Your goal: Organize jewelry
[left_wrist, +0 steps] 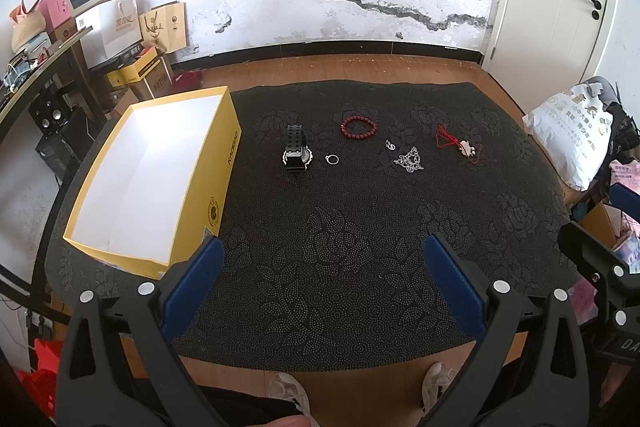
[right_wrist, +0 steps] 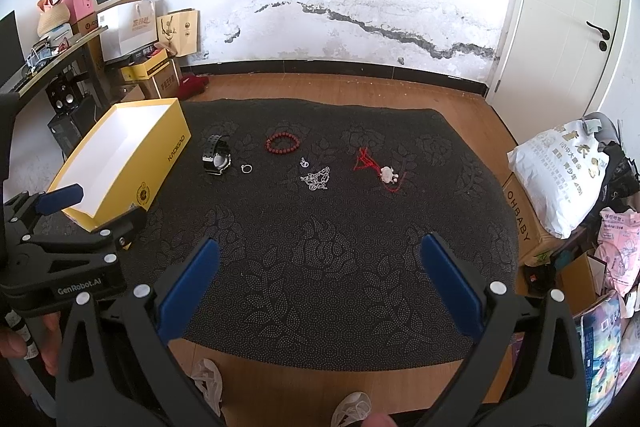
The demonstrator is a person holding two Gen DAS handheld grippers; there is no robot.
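Right of the open yellow cardboard box (left_wrist: pixel 160 171), the stiff black plastic wristwatch (left_wrist: pixel 297 151) invites a strap grip; left gripper (left_wrist: pixel 324 279) and right gripper (right_wrist: pixel 320 277) both gape wide, empty.

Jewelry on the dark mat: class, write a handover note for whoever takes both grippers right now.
Left gripper and right gripper: open, empty, above the mat's near edge.
Yellow box: open, looks empty, at the mat's left.
On the mat: black watch, small ring, red bead bracelet, small silver piece, silver chain, red-cord pendant.
Done: nothing boxed.
Left: all six pieces.
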